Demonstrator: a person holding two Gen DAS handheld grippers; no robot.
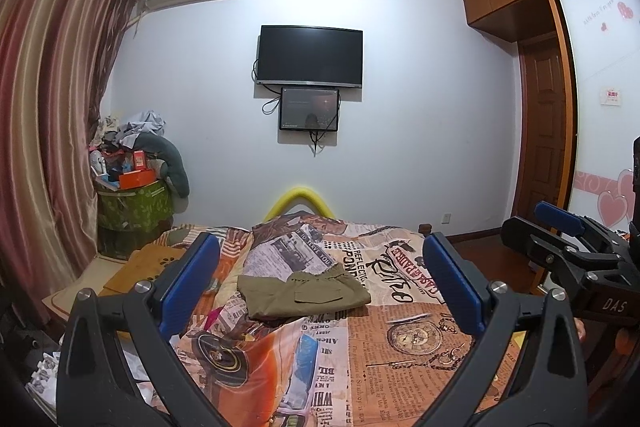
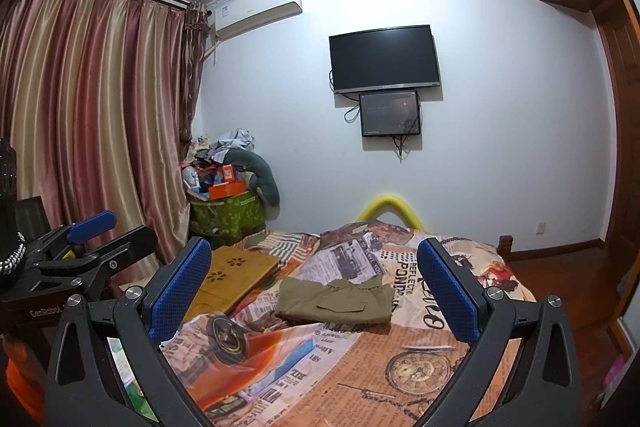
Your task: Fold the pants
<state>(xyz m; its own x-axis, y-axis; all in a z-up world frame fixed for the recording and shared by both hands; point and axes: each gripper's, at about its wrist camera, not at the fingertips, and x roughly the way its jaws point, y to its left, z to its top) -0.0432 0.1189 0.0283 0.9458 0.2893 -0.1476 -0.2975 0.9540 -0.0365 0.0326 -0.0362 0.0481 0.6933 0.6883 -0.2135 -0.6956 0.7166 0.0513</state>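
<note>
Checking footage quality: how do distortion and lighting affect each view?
Left wrist view: strong fisheye bends the curtain, dark vignette in the corners, olive pants sharp. Right wrist view: same bowing at the ceiling edge, dim even light, pants clear, no glare.

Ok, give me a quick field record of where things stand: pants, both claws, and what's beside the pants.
pants: olive pants, folded into a compact stack, cargo pocket up
resting on: bedspread with newspaper print
left claw: open, empty, apart from the pants
right claw: open, empty, apart from the pants
nearby: wooden tray to the pants' left
</note>
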